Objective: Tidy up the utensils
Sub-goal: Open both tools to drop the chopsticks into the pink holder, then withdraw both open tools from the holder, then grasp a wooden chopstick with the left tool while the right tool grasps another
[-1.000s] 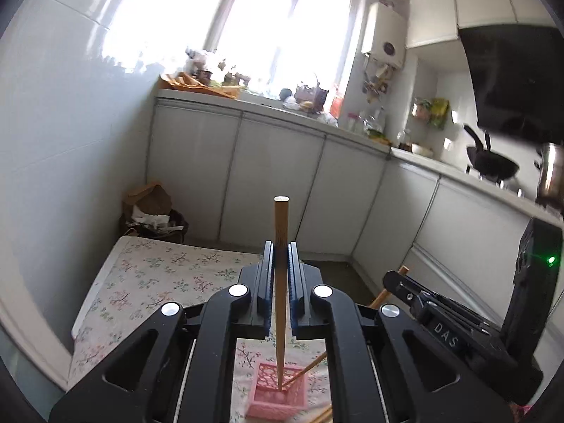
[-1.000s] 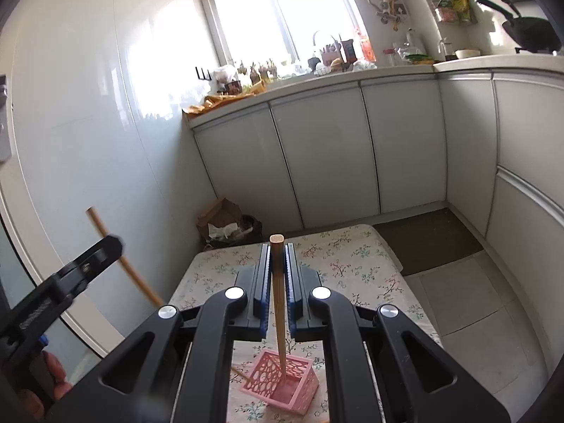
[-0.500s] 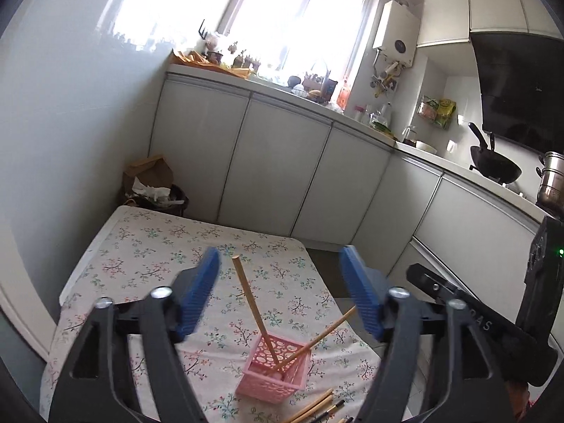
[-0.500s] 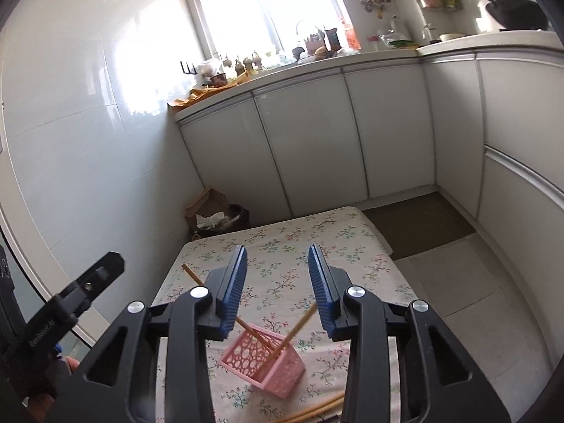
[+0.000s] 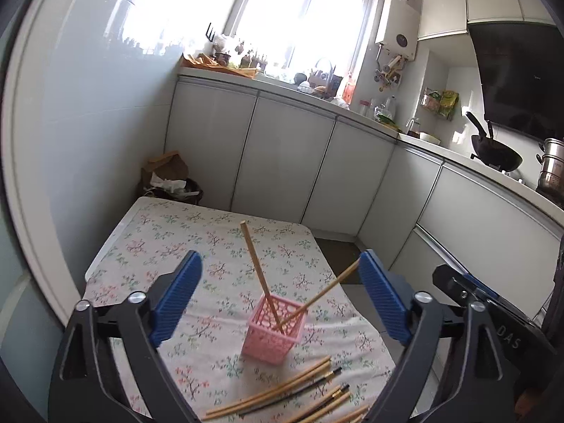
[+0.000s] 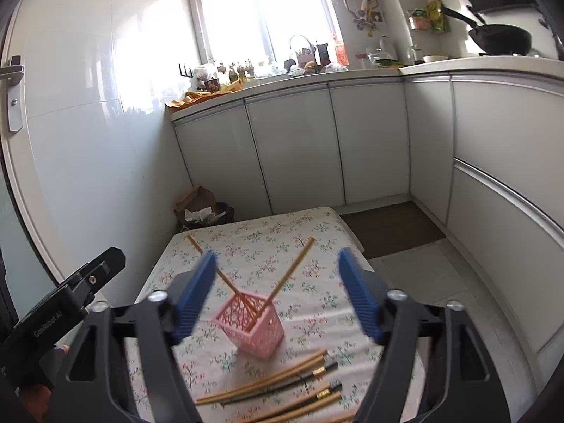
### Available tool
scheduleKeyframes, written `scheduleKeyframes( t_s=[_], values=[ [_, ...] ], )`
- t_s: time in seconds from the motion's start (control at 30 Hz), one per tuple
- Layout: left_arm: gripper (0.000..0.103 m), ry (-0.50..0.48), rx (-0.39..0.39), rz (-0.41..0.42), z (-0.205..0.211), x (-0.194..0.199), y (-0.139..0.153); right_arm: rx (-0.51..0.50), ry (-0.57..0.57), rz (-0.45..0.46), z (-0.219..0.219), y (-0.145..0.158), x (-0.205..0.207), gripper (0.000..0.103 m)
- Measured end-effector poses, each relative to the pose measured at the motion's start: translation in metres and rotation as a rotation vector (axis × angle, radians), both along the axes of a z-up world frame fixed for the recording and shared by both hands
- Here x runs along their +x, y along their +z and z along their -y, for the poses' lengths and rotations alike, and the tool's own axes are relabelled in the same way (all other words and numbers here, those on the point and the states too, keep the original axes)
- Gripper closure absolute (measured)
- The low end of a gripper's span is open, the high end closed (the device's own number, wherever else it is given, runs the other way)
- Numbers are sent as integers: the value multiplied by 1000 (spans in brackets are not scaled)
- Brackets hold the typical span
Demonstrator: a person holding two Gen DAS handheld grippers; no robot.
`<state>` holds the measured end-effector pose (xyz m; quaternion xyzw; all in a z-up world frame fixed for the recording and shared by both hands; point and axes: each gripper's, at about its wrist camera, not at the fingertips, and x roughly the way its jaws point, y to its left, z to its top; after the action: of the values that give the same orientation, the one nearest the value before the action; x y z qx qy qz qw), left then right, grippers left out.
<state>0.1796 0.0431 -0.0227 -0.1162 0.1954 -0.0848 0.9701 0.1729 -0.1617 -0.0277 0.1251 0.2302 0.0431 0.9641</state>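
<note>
A pink lattice basket [image 5: 274, 331] [image 6: 251, 328] stands on the floral tablecloth [image 5: 169, 232]. Two wooden chopsticks lean in it: one tilts left [image 5: 256, 262] [image 6: 225, 278], the other tilts right [image 5: 322, 292] [image 6: 290, 269]. Several more chopsticks [image 5: 282, 391] [image 6: 275, 384], wooden and dark with gold bands, lie flat in front of the basket. My left gripper [image 5: 278, 294] is still opening, wide, above the basket with nothing pressed between its blue pads. My right gripper [image 6: 278, 292] is opening too and holds nothing. Each gripper shows at the edge of the other's view.
White kitchen cabinets [image 5: 289, 162] run along the back and right, with a cluttered counter under the window. A bin with a paper bag [image 5: 169, 179] stands past the table's far left corner. A wok [image 5: 497, 155] and a pot sit on the stove at right.
Both grippers were shut on upright chopsticks over the basket. Both have opened, let the chopsticks fall into the basket, and drawn back, so the loose chopsticks in front now show.
</note>
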Motion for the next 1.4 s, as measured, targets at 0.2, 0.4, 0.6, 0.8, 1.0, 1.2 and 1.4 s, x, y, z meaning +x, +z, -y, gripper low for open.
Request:
scheduleKeyframes(
  t_s=[0.2, 0.4, 0.6, 0.8, 1.0, 1.2, 1.4],
  values=[
    [7, -7, 27, -13, 3, -25, -6, -3, -40, -7, 10, -11, -29, 10],
    [7, -20, 46, -36, 11, -45, -11, 18, -60, -41, 19, -22, -48, 9],
    [7, -36, 87, -66, 18, -62, -23, 21, -80, -75, 26, -35, -69, 7],
    [7, -92, 178, -144, 32, -67, -43, 9, -82, -153, 35, -58, -94, 7],
    [7, -224, 296, -308, 55, -56, -78, -1, -66, -333, 51, -113, -114, 7],
    [7, -413, 348, -530, 93, -23, -113, 106, -44, -506, 78, -166, -112, 7],
    [7, -531, 419, -676, 153, 36, -131, 185, -30, -546, 90, -188, -107, 7]
  ],
)
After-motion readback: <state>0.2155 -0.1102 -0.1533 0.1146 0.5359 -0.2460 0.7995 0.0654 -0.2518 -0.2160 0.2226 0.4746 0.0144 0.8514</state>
